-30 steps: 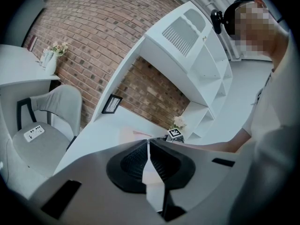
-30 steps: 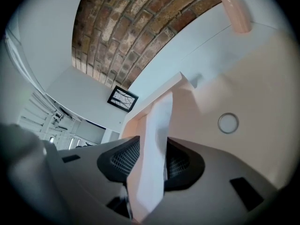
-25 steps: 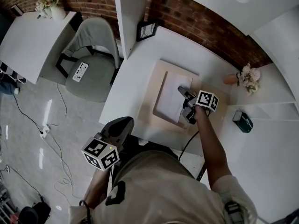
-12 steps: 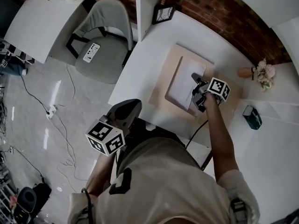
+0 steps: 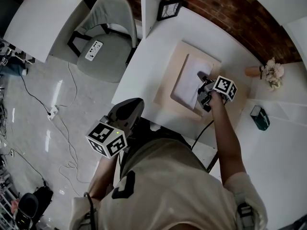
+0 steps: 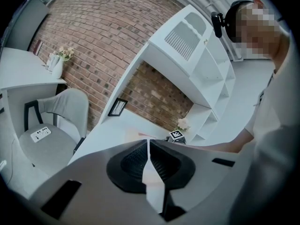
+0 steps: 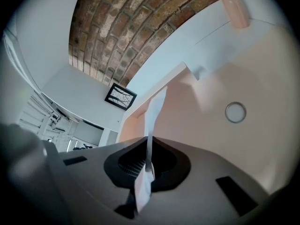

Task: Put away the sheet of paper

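A white sheet of paper (image 5: pixel 191 78) lies on a beige mat (image 5: pixel 168 90) on the white desk, with its near right edge lifted. My right gripper (image 5: pixel 205 91) is shut on that edge. In the right gripper view the sheet (image 7: pixel 152 118) stands edge-on between the jaws and rises above the mat (image 7: pixel 225 74). My left gripper (image 5: pixel 125 115) hangs low beside the desk's near left edge, close to my body. Its jaws (image 6: pixel 149 142) are shut with nothing between them.
A framed picture (image 5: pixel 168 9) leans at the desk's far edge. A vase of flowers (image 5: pixel 271 74) and a dark green object (image 5: pixel 259 117) stand to the right. A grey chair (image 5: pixel 103 30) holding a remote (image 5: pixel 93 51) is on the left. Cables lie on the floor.
The right gripper has raised the paper's right edge a little, so the sheet looks narrower from above. The left gripper stays low and shut.
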### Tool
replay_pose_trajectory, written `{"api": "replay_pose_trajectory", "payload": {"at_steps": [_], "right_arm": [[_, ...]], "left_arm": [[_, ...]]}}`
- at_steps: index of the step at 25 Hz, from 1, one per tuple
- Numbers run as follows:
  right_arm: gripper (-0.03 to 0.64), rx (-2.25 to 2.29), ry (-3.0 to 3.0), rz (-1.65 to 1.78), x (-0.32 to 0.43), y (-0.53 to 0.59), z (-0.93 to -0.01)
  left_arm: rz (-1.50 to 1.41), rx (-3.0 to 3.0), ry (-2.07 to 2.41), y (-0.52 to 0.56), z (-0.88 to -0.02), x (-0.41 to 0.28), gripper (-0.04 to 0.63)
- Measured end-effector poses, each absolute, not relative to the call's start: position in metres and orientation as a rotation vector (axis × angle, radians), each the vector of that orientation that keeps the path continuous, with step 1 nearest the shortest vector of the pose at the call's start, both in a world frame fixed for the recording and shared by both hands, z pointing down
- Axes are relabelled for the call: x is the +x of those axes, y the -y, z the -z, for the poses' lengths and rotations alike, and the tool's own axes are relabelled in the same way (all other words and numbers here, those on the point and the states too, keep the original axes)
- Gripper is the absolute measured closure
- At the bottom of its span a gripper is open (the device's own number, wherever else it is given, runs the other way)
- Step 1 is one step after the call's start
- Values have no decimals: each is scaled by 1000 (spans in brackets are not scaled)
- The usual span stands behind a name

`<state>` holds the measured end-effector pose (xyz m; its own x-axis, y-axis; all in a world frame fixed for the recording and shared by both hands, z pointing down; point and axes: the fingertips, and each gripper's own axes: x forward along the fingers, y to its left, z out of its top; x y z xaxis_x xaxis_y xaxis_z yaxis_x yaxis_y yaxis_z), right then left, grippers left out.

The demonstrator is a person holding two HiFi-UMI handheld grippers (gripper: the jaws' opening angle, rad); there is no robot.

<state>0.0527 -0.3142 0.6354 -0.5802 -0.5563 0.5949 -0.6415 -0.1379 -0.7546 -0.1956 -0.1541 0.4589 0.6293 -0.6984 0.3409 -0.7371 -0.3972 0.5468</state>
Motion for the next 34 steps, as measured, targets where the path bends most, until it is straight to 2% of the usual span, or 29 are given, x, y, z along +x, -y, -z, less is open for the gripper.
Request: {"api": "replay_pose_trajectory", "payload": {"at_steps": [34], "right_arm": [[589, 1471, 2005, -1775, 49, 314, -632]], "left_arm": [[-74, 2170, 1132, 151, -460, -219, 568]]}}
